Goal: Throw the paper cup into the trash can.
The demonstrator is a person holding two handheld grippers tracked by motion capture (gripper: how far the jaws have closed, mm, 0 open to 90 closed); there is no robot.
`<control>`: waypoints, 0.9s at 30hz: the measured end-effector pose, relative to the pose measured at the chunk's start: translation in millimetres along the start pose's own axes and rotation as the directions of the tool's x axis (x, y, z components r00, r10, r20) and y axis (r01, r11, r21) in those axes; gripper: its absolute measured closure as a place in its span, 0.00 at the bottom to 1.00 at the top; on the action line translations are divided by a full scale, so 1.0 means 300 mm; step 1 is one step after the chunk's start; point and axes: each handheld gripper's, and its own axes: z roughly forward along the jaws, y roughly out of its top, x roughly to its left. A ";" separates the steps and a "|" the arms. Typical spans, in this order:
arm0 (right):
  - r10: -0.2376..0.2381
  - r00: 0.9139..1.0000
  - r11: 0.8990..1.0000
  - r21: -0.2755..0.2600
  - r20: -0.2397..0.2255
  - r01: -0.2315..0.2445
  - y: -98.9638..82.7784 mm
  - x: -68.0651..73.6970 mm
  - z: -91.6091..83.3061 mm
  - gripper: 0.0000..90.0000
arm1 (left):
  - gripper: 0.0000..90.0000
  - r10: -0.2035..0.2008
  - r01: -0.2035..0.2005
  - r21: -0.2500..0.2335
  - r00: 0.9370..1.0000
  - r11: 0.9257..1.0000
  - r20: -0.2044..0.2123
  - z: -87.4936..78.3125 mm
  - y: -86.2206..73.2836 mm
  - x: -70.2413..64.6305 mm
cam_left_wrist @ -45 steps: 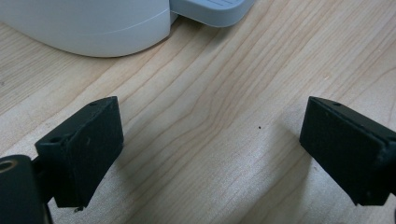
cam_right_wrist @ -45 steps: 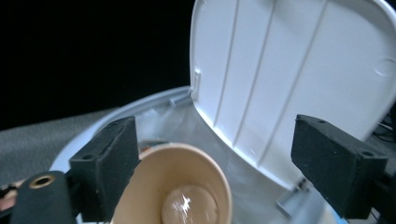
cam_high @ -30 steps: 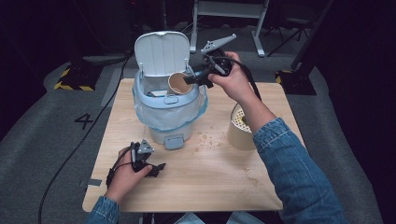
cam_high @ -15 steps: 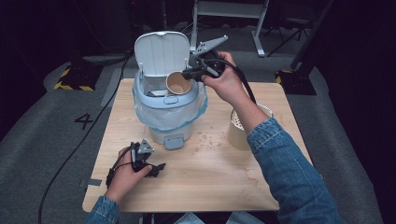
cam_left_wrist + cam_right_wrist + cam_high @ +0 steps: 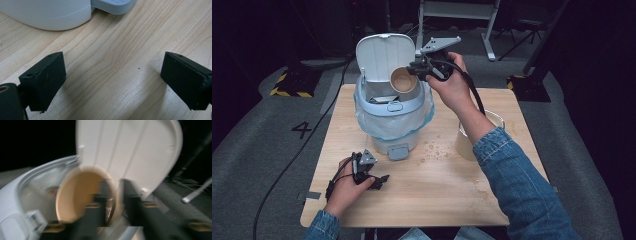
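Over the open bin (image 5: 387,107), the right gripper (image 5: 416,71) pinched a paper cup (image 5: 403,80) by its rim, jaws having just closed, tipping it mouth-sideways to empty inside. Near the table (image 5: 452,195) edge, the left gripper (image 5: 379,181) rested empty, jaws wide apart.

The high view is looking down and forward over the table (image 5: 452,200). Both gripper views are sitting close, sharing the bin (image 5: 389,107) with it: its base (image 5: 47,15), its lid (image 5: 130,150).
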 end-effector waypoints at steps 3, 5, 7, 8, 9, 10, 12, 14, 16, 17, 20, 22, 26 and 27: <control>-0.009 1.000 0.999 -0.036 -0.011 0.009 -0.005 0.005 0.010 0.45 | 0.07 0.001 -0.001 0.000 1.000 1.000 0.000 0.000 0.000 0.000; 0.005 1.000 0.999 -0.049 -0.028 -0.006 -0.008 0.003 0.006 0.41 | 0.07 0.000 0.000 0.000 1.000 1.000 0.000 0.000 0.000 0.000; 0.026 0.999 0.998 -0.056 -0.046 -0.028 -0.011 -0.003 -0.003 0.41 | 0.07 0.000 0.000 0.000 1.000 1.000 0.000 0.000 0.000 0.000; 0.030 0.998 0.998 -0.050 -0.048 -0.032 -0.011 -0.006 -0.008 0.41 | 0.07 0.000 0.000 0.000 1.000 1.000 0.000 0.000 0.000 0.000; 0.028 0.998 0.999 -0.043 -0.047 -0.030 -0.011 -0.008 -0.014 0.41 | 0.07 0.000 0.000 0.000 1.000 1.000 0.000 0.000 0.000 0.000; 0.025 0.998 0.999 -0.034 -0.050 -0.026 -0.012 -0.010 -0.020 0.42 | 0.07 0.001 -0.001 0.001 1.000 1.000 0.000 0.000 0.000 0.000; 0.023 0.998 1.000 -0.020 -0.053 -0.024 -0.013 -0.012 -0.037 0.43 | 0.07 0.000 0.000 0.001 1.000 1.000 0.001 0.000 0.000 0.000; 0.024 0.998 0.999 -0.021 -0.060 -0.025 -0.016 -0.015 -0.060 0.42 | 0.07 0.001 -0.001 0.001 1.000 1.000 0.000 0.000 0.000 0.000; 0.027 0.998 0.999 -0.023 -0.065 -0.028 -0.021 -0.018 -0.087 0.41 | 0.07 0.001 -0.001 0.001 1.000 1.000 0.001 0.000 0.000 0.000; 0.030 0.997 0.999 -0.024 -0.069 -0.031 -0.023 -0.020 -0.098 0.40 | 0.07 0.000 0.000 0.001 1.000 1.000 0.001 0.000 0.000 0.000; 0.019 0.997 1.000 -0.017 -0.078 -0.021 -0.032 -0.028 -0.153 0.39 | 0.07 0.001 -0.001 0.000 1.000 1.000 0.000 0.000 0.000 0.000; 0.023 0.997 1.000 -0.019 -0.079 -0.024 -0.039 -0.038 -0.189 0.38 | 0.07 0.000 0.000 0.000 1.000 1.000 0.001 0.000 0.000 0.000; 0.042 0.996 0.999 -0.013 -0.075 -0.043 -0.061 -0.062 -0.258 0.35 | 0.08 0.004 -0.004 -0.001 1.000 1.000 -0.004 -0.002 -0.002 0.001; 0.041 0.997 0.999 -0.010 -0.072 -0.042 -0.070 -0.071 -0.279 0.35 | 0.08 0.000 0.000 -0.001 1.000 1.000 -0.008 -0.005 -0.003 0.002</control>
